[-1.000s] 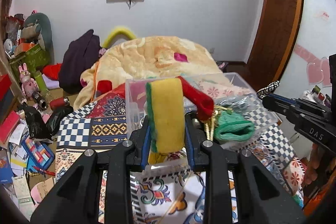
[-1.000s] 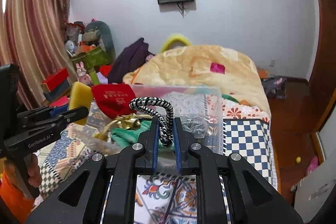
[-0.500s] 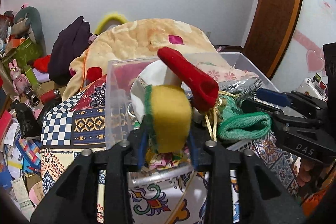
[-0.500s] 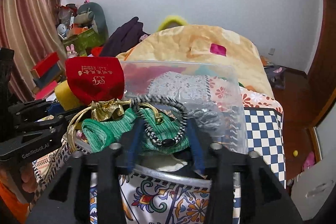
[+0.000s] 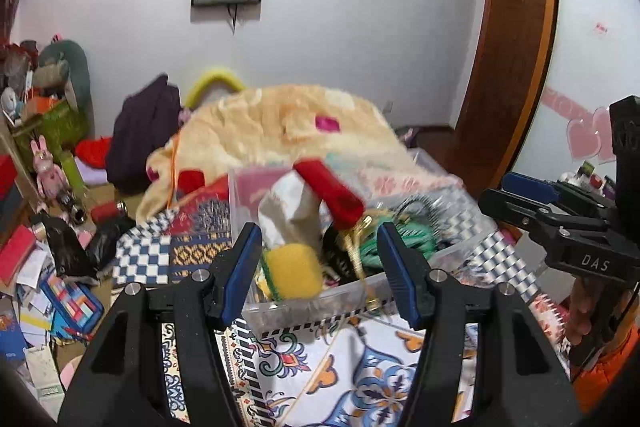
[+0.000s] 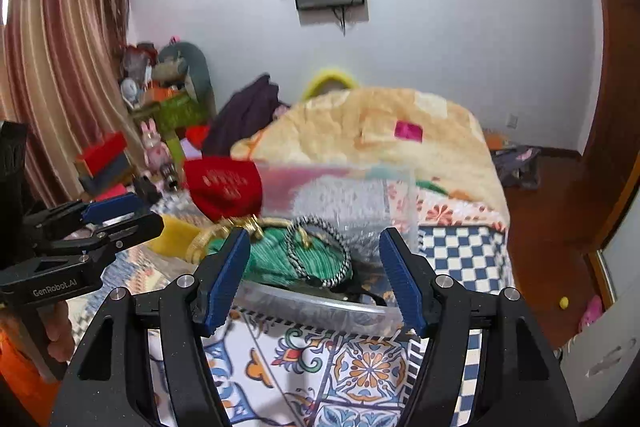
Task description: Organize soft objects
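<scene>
A clear plastic bin [image 5: 304, 305] stands on the patterned bedspread and holds soft things. In the left wrist view a yellow sponge [image 5: 292, 270] lies in its near left corner, beside a white cloth [image 5: 290, 211], a red pouch [image 5: 330, 189] and a green knit piece [image 5: 412, 235]. My left gripper [image 5: 320, 275] is open just in front of the bin, with the sponge loose between its fingers. In the right wrist view a black-and-white braided cord [image 6: 320, 251] lies on the green knit piece [image 6: 276, 255] inside the bin [image 6: 320, 307]. My right gripper [image 6: 316, 279] is open and empty.
A large yellow blanket [image 5: 288, 131] is heaped behind the bin. The floor at left is cluttered with boxes, toys and papers [image 5: 44, 267]. A wooden door [image 5: 512, 67] stands at right. Each gripper shows in the other's view, the right [image 5: 560, 227] and the left [image 6: 80, 227].
Both grippers opened. The left let the yellow sponge go into the bin, the right let the braided cord go onto the green knit piece. Both drew back slightly.
</scene>
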